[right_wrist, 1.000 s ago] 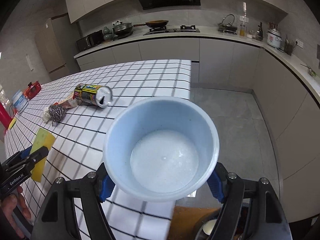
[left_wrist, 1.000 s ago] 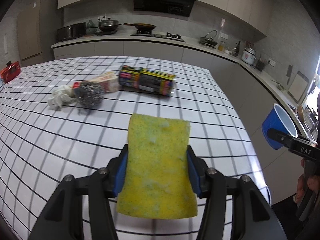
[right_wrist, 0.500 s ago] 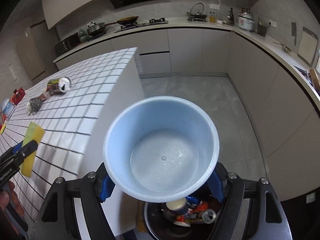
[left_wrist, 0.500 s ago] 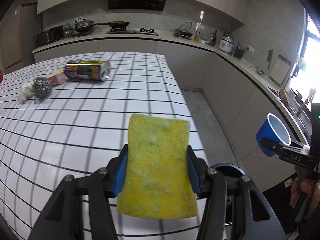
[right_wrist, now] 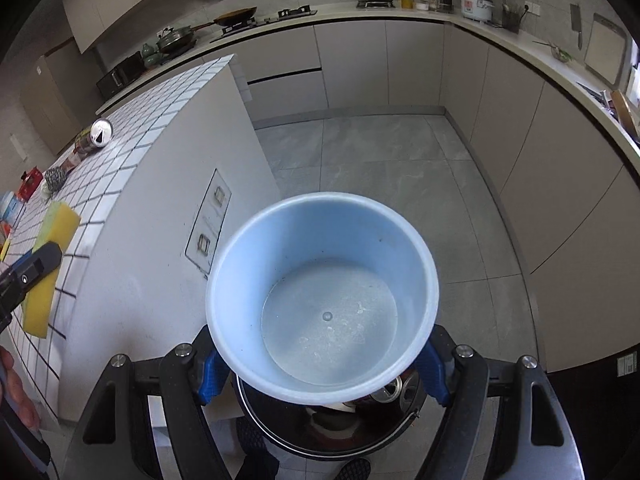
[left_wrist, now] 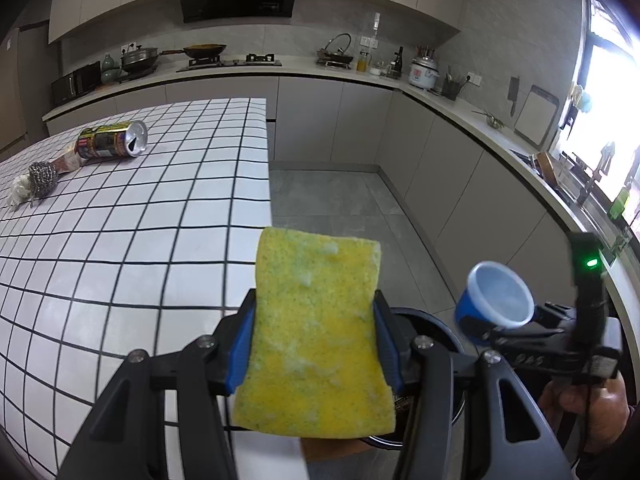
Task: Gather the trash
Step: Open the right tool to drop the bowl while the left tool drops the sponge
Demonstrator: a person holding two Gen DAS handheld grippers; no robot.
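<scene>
A grey-cabinet kitchen is surrounding a white-tiled counter (left_wrist: 120, 240) with black grout, where a crushed yellow drink can (left_wrist: 112, 142) and a steel-wool scourer (left_wrist: 42, 174) are lying at the far left. The left gripper (left_wrist: 316, 344) is clamping a yellow rectangular sponge (left_wrist: 316, 340) between its jaws, past the counter's right edge. The right gripper (right_wrist: 320, 364) is squeezing a pale blue plastic cup (right_wrist: 320, 300) above a round black trash bin (right_wrist: 320, 436) on the near floor.

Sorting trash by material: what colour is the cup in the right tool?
Blue outside, pale blue inside; the cup shows both in the left wrist view.
</scene>
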